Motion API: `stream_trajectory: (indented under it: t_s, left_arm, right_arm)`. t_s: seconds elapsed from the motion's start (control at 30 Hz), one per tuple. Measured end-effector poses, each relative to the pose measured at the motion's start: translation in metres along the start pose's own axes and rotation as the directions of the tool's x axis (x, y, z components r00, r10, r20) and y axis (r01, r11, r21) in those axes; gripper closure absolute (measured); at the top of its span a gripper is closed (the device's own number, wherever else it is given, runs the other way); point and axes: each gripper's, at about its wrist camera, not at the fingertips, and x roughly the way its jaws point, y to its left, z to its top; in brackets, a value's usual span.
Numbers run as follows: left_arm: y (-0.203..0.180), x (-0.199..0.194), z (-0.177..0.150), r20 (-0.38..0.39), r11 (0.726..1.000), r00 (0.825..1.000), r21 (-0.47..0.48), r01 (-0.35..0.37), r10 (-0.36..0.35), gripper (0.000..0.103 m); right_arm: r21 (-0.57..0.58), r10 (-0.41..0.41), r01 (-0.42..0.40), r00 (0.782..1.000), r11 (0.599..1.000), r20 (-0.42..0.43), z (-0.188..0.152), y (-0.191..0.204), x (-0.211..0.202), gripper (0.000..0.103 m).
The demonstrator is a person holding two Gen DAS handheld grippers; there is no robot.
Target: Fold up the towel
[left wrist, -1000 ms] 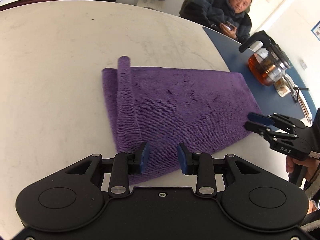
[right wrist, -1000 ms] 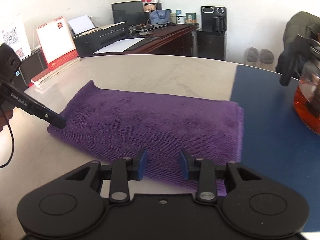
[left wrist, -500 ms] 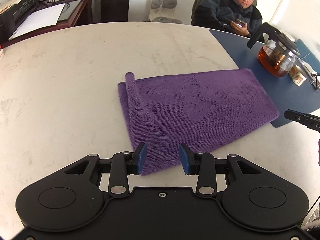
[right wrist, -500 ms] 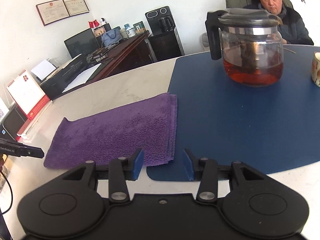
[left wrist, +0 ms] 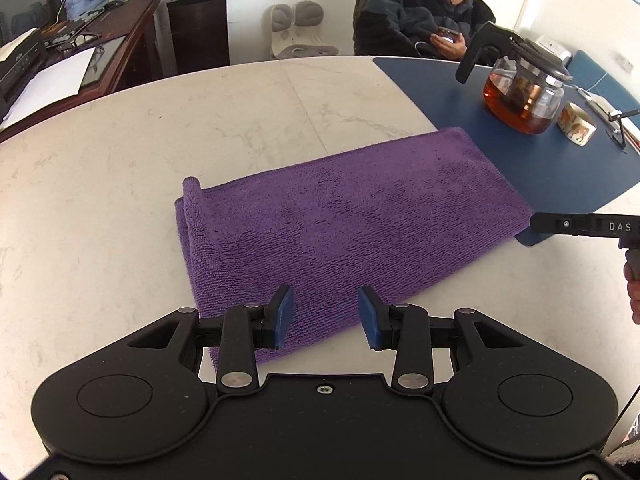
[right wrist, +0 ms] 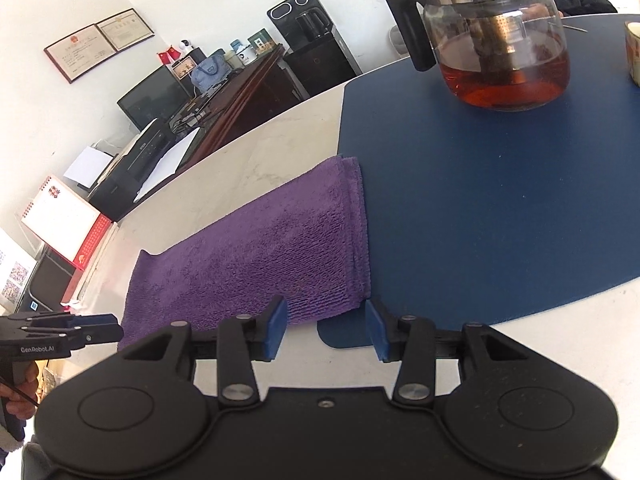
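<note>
A purple towel (left wrist: 340,224) lies folded into a long strip on the white marble table (left wrist: 120,160), its right end on a blue mat (left wrist: 540,160). Its left end has a small raised fold. It also shows in the right wrist view (right wrist: 256,264). My left gripper (left wrist: 326,318) is open and empty, above the towel's near left corner. My right gripper (right wrist: 326,330) is open and empty, just before the towel's near right corner. The right gripper shows side-on in the left wrist view (left wrist: 580,226), and the left gripper in the right wrist view (right wrist: 80,330).
A glass teapot (left wrist: 524,92) of tea and a small cup (left wrist: 576,124) stand on the blue mat beyond the towel's right end. A seated man (left wrist: 436,12) is at the far side. A wooden desk (left wrist: 80,52) with office items stands at the far left.
Both grippers have drawn back and up from the towel ends, staying open. The right wrist view has swung right toward the teapot. The towel lies still.
</note>
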Motion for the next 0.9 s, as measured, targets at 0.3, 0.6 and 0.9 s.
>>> stream_trajectory:
  t_s: [0.3,0.6,0.9]
  left_arm:
    - [0.015,0.017,0.014,-0.003,0.990,0.992,0.072,0.125,-0.125,0.068]
    - [-0.021,0.048,0.059,-0.014,0.931,0.966,0.261,0.254,-0.259,0.068]
    - [-0.064,0.115,0.160,-0.055,0.829,0.922,0.419,0.370,-0.383,0.063]
  right_arm:
    - [0.260,-0.049,0.043,0.999,0.965,0.019,-0.010,0.016,0.011,0.063]
    - [0.285,-0.123,0.101,0.991,0.953,0.060,-0.010,0.025,0.026,0.068]
    - [0.341,-0.103,0.075,0.993,0.937,0.064,-0.007,0.011,0.028,0.076]
